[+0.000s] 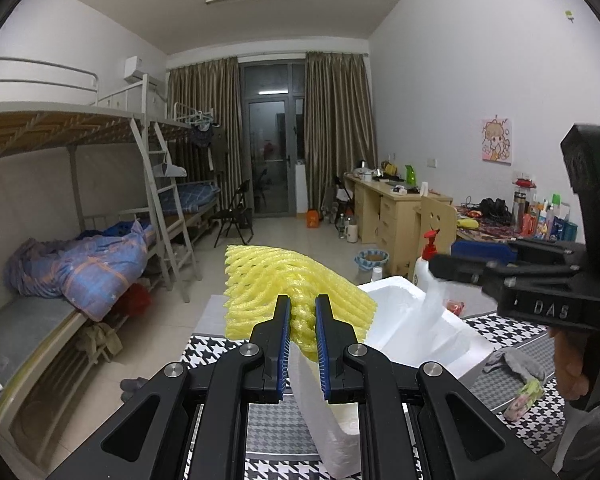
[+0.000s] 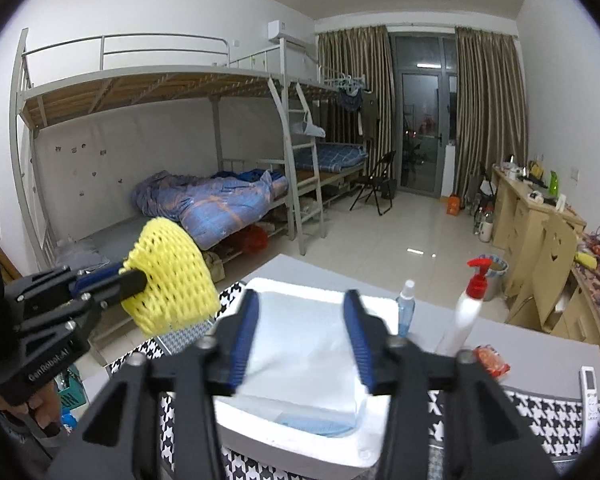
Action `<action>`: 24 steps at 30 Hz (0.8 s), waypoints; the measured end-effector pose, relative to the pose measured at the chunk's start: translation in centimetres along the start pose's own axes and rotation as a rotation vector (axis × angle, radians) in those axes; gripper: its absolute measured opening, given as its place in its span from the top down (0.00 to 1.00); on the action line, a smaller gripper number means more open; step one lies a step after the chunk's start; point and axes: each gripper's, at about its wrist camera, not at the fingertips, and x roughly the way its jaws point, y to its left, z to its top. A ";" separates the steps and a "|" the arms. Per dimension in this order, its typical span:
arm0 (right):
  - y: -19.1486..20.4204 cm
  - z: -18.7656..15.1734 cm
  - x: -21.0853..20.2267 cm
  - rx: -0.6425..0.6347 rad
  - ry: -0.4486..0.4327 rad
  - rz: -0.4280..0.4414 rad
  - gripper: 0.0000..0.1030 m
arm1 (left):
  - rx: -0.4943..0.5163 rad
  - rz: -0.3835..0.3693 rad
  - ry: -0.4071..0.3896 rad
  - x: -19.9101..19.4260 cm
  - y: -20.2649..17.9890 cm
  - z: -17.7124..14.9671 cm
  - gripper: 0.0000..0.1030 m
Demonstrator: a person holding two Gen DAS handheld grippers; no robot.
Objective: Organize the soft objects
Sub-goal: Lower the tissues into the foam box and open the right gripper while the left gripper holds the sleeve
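Left tongs (image 1: 302, 322) pinch yellow foam mesh sleeve (image 1: 288, 284) aloft beside white styrofoam box (image 2: 312, 360) on tabletop, likely for dropping in; right tongs (image 2: 302, 336) spread wide above box.

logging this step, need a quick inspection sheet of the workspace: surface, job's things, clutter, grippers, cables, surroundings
surface: table under a black-and-white houndstooth cloth, partly covered.
job's things: yellow foam net pinched in the left gripper, held in the air beside the white foam box; the box holds a white sheet over something blue.
clutter: red-capped pump bottle, blue spray bottle, orange packet, remote, grey cloth.
grippers: left shut on the net; right gripper open above the box, holding nothing.
cables: nothing seen on the table.
surroundings: bunk beds with a blue quilt, folding chair, desks, curtained glass door.
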 end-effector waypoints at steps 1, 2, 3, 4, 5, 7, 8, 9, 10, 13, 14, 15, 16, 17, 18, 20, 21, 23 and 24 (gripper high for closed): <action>0.0 0.0 0.1 -0.001 0.009 -0.005 0.51 | 0.000 -0.002 0.002 0.0 0.0 0.0 0.88; -0.1 -0.1 0.2 0.000 0.016 -0.011 0.51 | 0.001 -0.005 0.004 0.0 -0.1 0.0 0.87; -0.2 -0.2 0.2 0.002 0.020 -0.012 0.51 | 0.001 -0.007 0.004 0.1 -0.1 0.0 0.87; -0.4 -0.3 0.1 0.005 0.025 -0.016 0.51 | 0.001 -0.010 0.004 0.1 -0.2 0.0 0.87; -0.5 -0.4 0.1 0.006 0.026 -0.021 0.51 | 0.003 -0.013 0.004 0.2 -0.3 0.0 0.88; -0.7 -0.6 -0.3 0.008 0.024 -0.024 0.51 | 0.006 -0.019 0.005 0.3 -0.4 0.1 0.88; -0.7 -0.6 -0.3 0.010 0.024 -0.027 0.51 | 0.009 -0.024 0.005 0.3 -0.6 0.1 0.87; -0.8 -0.6 -0.5 0.012 0.022 -0.031 0.51 | 0.010 -0.027 0.005 0.4 -0.7 0.2 0.87; -0.8 -0.7 -0.6 0.012 0.020 -0.034 0.51 | 0.011 -0.030 0.005 0.4 -0.6 0.1 0.87; -1.0 -0.8 -1.1 0.014 0.015 -0.044 0.44 | 0.015 -0.039 0.009 0.6 -0.8 0.2 0.87; -0.8 -0.9 -1.2 0.013 0.013 -0.047 0.43 | 0.016 -0.041 0.010 0.7 -0.8 0.2 0.87; -0.9 -1.0 -1.4 0.014 0.009 -0.049 0.43 | 0.015 -0.044 0.011 0.7 -0.8 0.2 0.87; -1.0 -1.0 -1.6 0.017 0.007 -0.050 0.43 | 0.015 -0.046 0.012 0.8 -0.7 0.1 0.87; -1.1 -1.1 -1.5 0.020 0.006 -0.052 0.40 | 0.017 -0.049 0.014 0.9 -0.8 0.1 0.87; -1.1 -1.1 -1.6 0.020 0.003 -0.056 0.37 | 0.018 -0.050 0.016 1.0 -0.9 0.2 0.87; -1.3 -1.2 -1.8 0.016 -0.005 -0.065 0.24 | 0.019 -0.058 0.022 1.2 -1.1 0.2 0.87; -1.4 -1.3 -2.0 0.015 -0.014 -0.073 0.21 | 0.020 -0.062 0.024 1.4 -1.2 0.2 0.87; -1.6 -1.5 -2.2 0.019 -0.026 -0.086 0.15 | 0.019 -0.071 0.030 1.6 -1.1 0.3 0.87; -1.6 -1.5 -2.3 0.019 -0.027 -0.090 0.15 | 0.020 -0.077 0.032 1.7 -1.3 0.3 0.87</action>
